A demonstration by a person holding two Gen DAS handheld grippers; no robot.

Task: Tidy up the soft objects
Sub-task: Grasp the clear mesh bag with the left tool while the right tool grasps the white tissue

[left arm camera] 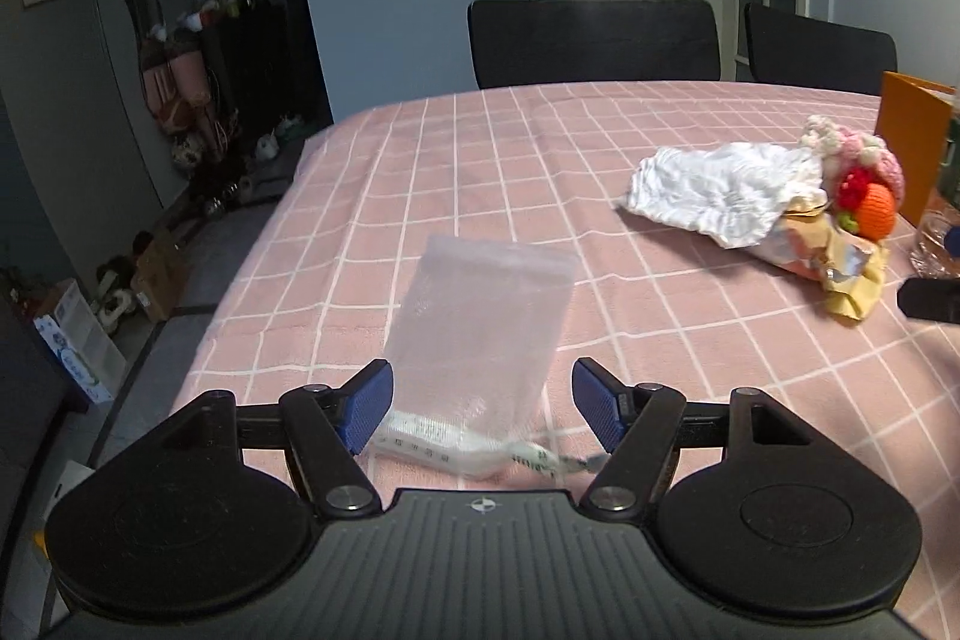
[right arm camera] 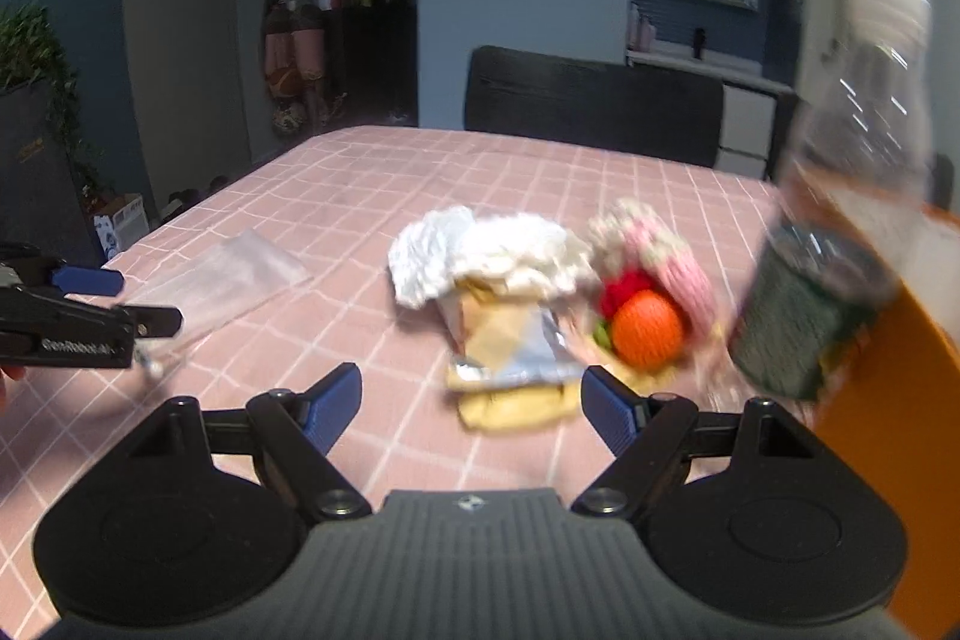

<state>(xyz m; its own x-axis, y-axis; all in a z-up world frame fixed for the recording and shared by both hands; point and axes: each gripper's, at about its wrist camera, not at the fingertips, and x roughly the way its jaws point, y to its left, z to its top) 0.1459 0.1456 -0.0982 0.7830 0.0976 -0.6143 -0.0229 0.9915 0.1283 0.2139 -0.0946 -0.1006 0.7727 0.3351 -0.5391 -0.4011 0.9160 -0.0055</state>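
Both grippers, left gripper (left arm camera: 483,403) and right gripper (right arm camera: 471,403), have fingers spread, empty. The clear flimsy plastic zip bag (left arm camera: 480,322) probably slides on the pink checked desk (left arm camera: 540,148) when pinched.

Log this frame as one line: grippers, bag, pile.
left hand-held gripper: open, astride clear plastic zip bag | right hand-held gripper: open, empty | crumpled white cloth, orange crocheted ball: piled on pink checked tablecloth
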